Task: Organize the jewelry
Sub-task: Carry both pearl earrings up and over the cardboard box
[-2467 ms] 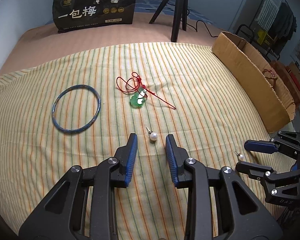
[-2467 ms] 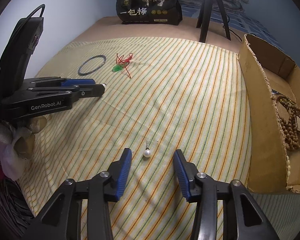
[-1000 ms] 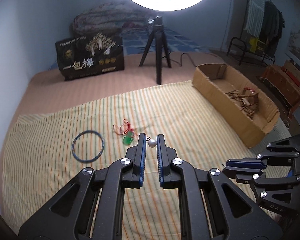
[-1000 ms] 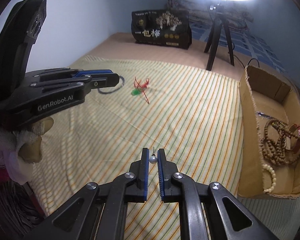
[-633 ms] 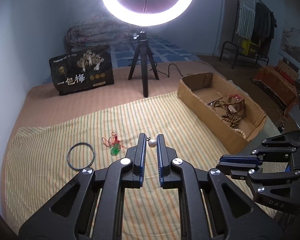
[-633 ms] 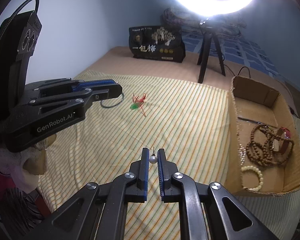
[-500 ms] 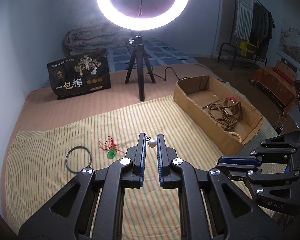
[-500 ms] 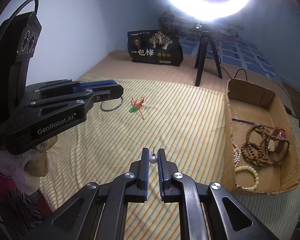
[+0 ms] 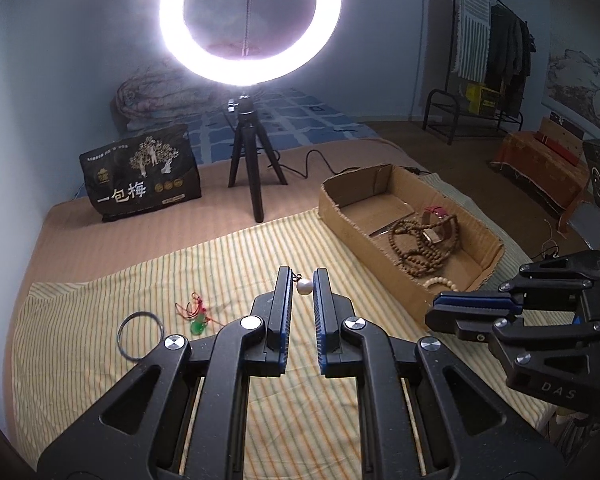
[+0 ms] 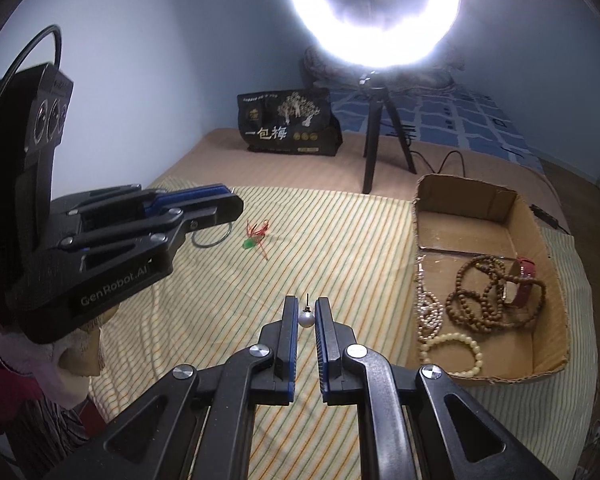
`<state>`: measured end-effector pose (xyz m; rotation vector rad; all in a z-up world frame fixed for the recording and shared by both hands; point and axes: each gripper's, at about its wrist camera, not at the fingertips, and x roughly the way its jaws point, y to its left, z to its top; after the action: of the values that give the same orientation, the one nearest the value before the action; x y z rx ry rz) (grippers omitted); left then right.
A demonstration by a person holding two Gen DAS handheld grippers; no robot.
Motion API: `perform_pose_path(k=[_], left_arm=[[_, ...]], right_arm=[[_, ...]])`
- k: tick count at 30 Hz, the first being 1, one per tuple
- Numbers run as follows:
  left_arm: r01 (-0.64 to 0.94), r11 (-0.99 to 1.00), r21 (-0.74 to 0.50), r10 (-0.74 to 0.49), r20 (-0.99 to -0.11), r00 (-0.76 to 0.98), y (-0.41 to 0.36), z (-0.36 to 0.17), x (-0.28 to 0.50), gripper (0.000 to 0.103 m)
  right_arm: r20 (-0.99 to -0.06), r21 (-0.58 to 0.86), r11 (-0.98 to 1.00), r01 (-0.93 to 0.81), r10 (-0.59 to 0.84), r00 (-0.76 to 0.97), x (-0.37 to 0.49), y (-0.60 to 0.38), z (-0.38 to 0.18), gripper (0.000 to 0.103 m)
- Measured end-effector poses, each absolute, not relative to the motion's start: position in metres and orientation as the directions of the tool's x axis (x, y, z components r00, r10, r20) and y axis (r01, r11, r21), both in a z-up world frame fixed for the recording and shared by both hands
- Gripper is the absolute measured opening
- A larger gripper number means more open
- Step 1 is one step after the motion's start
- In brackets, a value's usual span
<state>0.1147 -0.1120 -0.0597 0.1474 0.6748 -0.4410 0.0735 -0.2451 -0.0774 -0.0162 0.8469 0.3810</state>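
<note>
1. The left gripper (image 9: 304, 286) is clamped on a pearl earring (image 9: 304, 287); the white pearl sits pinched between the two blue-lined fingertips, its short post pointing up and to the left, and the whole thing is held above the striped cloth (image 9: 228, 264).
2. The right gripper (image 10: 307, 318) grips a second pearl earring (image 10: 307, 319) the same way — pearl squeezed between the tips, thin post standing upright above it.
3. In the left wrist view the right gripper shows at the right edge, side on, its tips near the front corner of the cardboard box (image 9: 352, 216). In the right wrist view the left gripper shows at the left, raised over the cloth, its tips overlapping part of the dark bangle (image 10: 212, 236).
4. On the cloth, left of the left gripper, lie a green pendant on a red cord (image 9: 198, 326) and, further left, the dark bangle, apart from each other.
5. The cardboard box sits at the right side of the cloth with its top open. Inside lie brown wooden bead strands (image 10: 484, 300), a cream bead bracelet (image 10: 452, 354) near the front wall, and a red watch strap (image 10: 524, 280) — the strands are tangled around it.
6. Beyond the cloth a black tripod (image 9: 252, 172) stands on the tan surface and carries a lit ring light (image 9: 252, 20).
7. Left of the tripod a black bag with white Chinese characters (image 9: 140, 174) stands upright.
</note>
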Motion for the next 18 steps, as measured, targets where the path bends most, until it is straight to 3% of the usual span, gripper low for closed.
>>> perform_pose_path(k=[18], left_arm=[[0.496, 0.868, -0.016, -0.397, -0.622, 0.675, -0.163, -0.051, 0.112, 0.008]], right_arm=[[-0.691, 0.147, 0.961, -0.234, 0.269, 0.671, 0.091, -0.303, -0.048, 0.006]])
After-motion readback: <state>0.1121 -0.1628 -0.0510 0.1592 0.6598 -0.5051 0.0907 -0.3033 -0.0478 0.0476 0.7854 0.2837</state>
